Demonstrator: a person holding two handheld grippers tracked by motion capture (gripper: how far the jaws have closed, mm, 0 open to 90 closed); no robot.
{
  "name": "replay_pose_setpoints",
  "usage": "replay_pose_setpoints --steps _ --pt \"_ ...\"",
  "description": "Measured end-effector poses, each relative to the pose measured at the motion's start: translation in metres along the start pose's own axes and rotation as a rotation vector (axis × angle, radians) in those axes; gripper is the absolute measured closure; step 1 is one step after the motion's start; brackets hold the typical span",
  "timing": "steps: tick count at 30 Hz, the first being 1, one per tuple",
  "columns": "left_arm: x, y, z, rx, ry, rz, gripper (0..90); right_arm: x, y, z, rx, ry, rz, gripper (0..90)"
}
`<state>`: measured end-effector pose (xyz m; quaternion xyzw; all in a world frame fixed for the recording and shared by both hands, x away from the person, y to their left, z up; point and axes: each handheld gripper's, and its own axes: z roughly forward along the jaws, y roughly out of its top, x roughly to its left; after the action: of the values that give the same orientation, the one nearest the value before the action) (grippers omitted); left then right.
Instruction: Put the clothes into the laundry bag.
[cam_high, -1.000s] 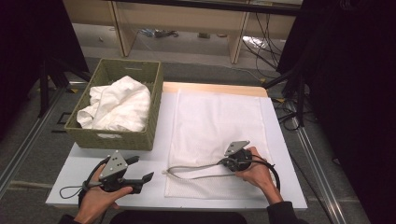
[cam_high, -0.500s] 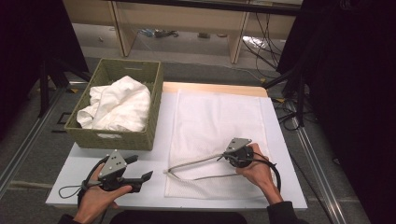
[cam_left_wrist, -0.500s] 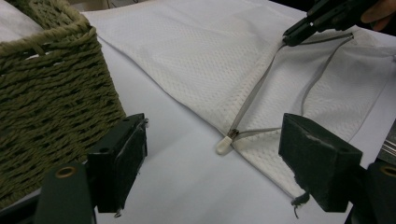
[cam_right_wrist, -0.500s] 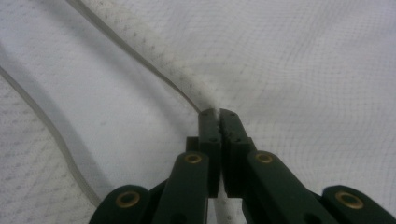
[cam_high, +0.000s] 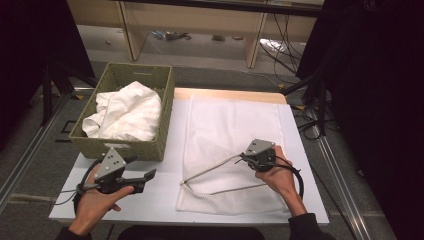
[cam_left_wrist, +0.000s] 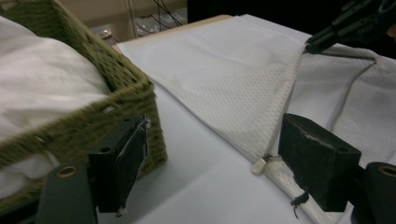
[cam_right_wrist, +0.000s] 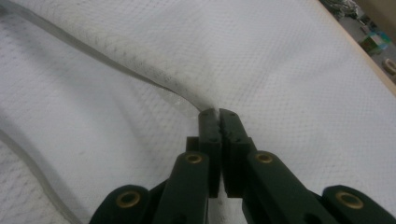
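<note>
White mesh laundry bag (cam_high: 230, 150) lay flat on the white desk (cam_high: 165, 200), just right of the woven green basket (cam_high: 122, 145). Bag was rectangular, fine honeycomb-type netting, slightly see-through, with a zipper edge running along its near-left side; a small white zipper pull (cam_left_wrist: 258, 165) sat at that edge near the bag's corner. Upper layer of the bag's opening was lifted off the lower layer, so the zipper edges made a thin V shape spreading from the near-left corner toward the right gripper (cam_high: 246, 156). Rest of the bag was smooth, few wrinkles, far end reaching the tan strip at the desk's back edge.

Right gripper's fingers (cam_right_wrist: 219, 122) were pinched tight together on the raised mesh edge, fabric puckered right at the tips. In the left gripper view the same gripper (cam_left_wrist: 313, 45) showed at top right holding the taut lifted edge.

Left gripper (cam_high: 145, 176) was held above the desk's near-left part, beside the basket's front corner, apart from the bag. Its fingers (cam_left_wrist: 119, 161) stood wide apart, nothing between them; zipper pull lay on the desk beyond the gap, close to one finger.

Basket held crumpled white cloths (cam_high: 125, 112) heaped above its rim.
</note>
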<state>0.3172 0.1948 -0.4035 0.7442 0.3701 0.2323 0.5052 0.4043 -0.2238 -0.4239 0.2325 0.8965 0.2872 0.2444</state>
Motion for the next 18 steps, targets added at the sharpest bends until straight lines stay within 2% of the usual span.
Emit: replay_pose_setpoints --steps 1,2,3,5,7,8,13,15,16,18 --pt "0.002 0.004 -0.002 -0.01 0.012 -0.013 23.7 -0.001 0.001 0.0 -0.009 0.0 -0.014 89.8" --pt "0.006 0.008 -0.004 -0.014 0.02 -0.007 23.6 -0.001 0.001 -0.001 -0.008 -0.003 0.0 89.8" --pt "0.01 0.011 -0.005 -0.016 0.028 -0.012 23.6 -0.002 0.002 -0.002 -0.015 -0.001 -0.017 89.8" --pt "0.017 0.019 -0.008 -0.031 0.04 -0.035 23.3 -0.002 0.002 -0.004 -0.013 -0.009 0.006 89.8" --pt "0.025 0.029 -0.011 -0.035 0.045 -0.044 23.3 -0.003 0.004 -0.006 -0.021 -0.013 -0.012 89.7" --pt "0.029 0.034 -0.011 -0.025 0.047 -0.045 23.1 -0.003 0.004 -0.007 -0.021 -0.015 -0.003 89.8" --pt "0.048 0.062 -0.009 0.02 0.098 -0.002 21.0 -0.006 0.009 -0.015 -0.037 -0.027 -0.015 89.8" --pt "0.057 0.072 -0.006 0.033 0.118 -0.009 20.5 -0.008 0.011 -0.019 -0.054 -0.053 -0.03 89.8" --pt "0.062 0.076 -0.004 0.035 0.133 -0.004 20.3 -0.008 0.012 -0.021 -0.049 -0.038 -0.013 89.8" --pt "0.072 0.085 0.001 0.048 0.144 0.007 20.0 -0.01 0.014 -0.025 -0.06 -0.045 -0.014 89.8"
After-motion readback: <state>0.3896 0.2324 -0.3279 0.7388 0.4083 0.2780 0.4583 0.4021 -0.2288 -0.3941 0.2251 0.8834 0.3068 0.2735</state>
